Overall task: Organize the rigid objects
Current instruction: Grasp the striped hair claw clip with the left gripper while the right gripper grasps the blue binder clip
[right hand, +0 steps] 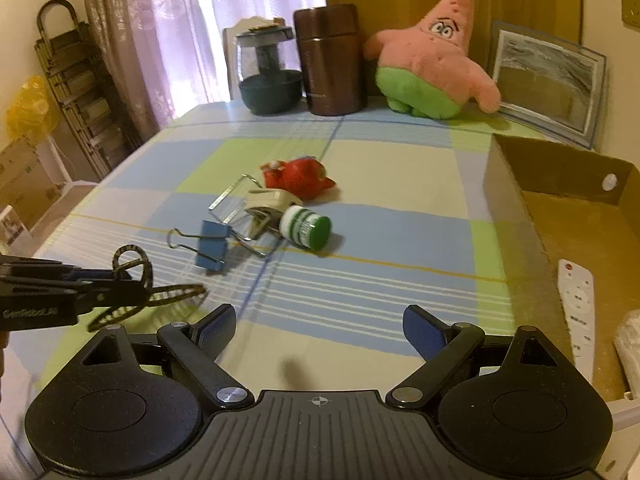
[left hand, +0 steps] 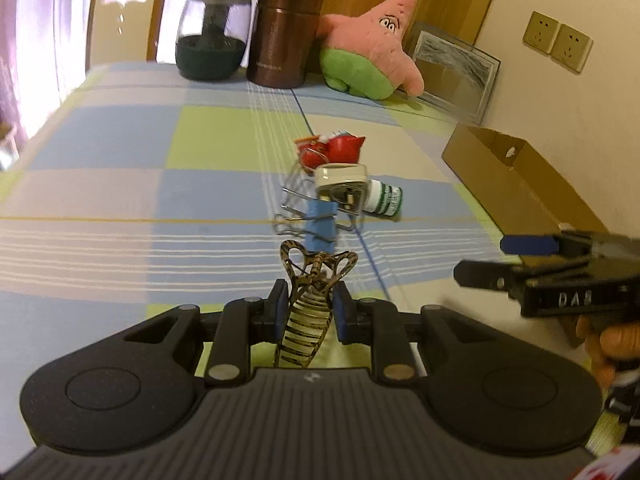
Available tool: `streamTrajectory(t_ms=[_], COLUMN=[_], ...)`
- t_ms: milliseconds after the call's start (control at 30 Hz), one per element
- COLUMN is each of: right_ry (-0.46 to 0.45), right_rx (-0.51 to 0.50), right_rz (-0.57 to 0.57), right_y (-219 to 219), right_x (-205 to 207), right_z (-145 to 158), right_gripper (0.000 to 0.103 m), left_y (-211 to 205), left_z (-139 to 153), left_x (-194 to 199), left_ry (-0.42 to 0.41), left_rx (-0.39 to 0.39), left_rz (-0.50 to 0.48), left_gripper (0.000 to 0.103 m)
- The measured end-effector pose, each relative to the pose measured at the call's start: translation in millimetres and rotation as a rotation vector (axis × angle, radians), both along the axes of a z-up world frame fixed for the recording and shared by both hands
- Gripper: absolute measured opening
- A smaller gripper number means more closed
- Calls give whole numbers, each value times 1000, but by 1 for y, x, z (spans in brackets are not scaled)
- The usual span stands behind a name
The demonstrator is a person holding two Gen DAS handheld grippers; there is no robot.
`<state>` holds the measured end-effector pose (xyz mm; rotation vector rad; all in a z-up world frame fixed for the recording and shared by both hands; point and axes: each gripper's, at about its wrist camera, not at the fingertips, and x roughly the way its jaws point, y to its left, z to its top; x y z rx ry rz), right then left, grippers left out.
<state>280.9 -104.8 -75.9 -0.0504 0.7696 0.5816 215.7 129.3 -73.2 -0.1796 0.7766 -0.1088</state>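
**A:** You're pinching the hair claw clip (left hand: 306, 312) in your left gripper (left hand: 309, 310), pads pressed on its striped body, its looped ends sticking out ahead and off the checked tablecloth (left hand: 120, 184).

**B:** How is it going to handle?

**A:** I'd judge it light, stiff plastic, and slick. You're gripping the ribbed middle, which looks the sound place; the thin loops and teeth could snap or spring the clip open.

**B:** And the other hand?

**A:** Your right gripper (right hand: 320, 334) is hanging spread wide with nothing between its fingers, pointing toward the pile: blue binder clip (right hand: 213, 247), white plug (right hand: 268, 204), green-capped bottle (right hand: 307, 227), red toy (right hand: 298, 176).

**B:** What is each camera giving you?

**A:** The left view is showing the pads actually biting the clip. The right view is showing the clip side-on, and inside the cardboard box (right hand: 516, 208) beside the table, where a white remote (right hand: 578, 312) is lying. The left view sees only the box's outer wall.
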Motion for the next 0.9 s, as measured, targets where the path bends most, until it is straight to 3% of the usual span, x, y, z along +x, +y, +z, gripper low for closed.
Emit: streamTrajectory(t_ms=[200,500,633,900], right_ry=[-41,-125,-98,-78], right_rx=[32,53,62,47], right_rz=[77,135,114,61], right_y=[25,73,89,114], right_x=[-9,-8,2,14], right_z=[2,-9,-20,-35], right_gripper=[89,88,71,57], left_y=[22,50,55,53], left_z=[13,5,2,-8], left_x=[-21,-12,-11,-7], left_ry=[-35,-27,-20,1], left_rx=[89,70,69,125], left_rz=[33,67,61,21], left_gripper=[19,19,19,19])
